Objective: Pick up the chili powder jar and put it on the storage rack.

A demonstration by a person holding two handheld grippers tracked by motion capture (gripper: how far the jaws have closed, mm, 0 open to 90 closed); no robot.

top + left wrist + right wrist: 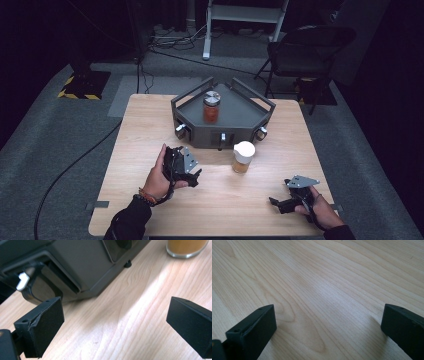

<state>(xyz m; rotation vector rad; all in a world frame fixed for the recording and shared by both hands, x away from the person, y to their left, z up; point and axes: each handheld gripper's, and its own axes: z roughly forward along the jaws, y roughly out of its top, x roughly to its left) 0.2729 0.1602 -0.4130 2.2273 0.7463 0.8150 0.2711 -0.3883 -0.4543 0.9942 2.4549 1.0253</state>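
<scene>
From above, my left gripper (192, 176) hovers near the white-lidded jar (243, 157) standing just before the grey tray (240, 127). Left gripper view: jaws spread wide, empty, angled toward the jar (186, 248). Right gripper view: jaws parked wide over bare table (332, 285), keeping clear.

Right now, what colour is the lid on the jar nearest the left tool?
White lid; high view shows it best.

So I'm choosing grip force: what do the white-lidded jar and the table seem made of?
The white-lidded jar looks like clear glass, glossy, its amber contents showing through, though clear plastic is possible. The table looks like pale wood or wood laminate, with visible grain and a satin sheen.
</scene>
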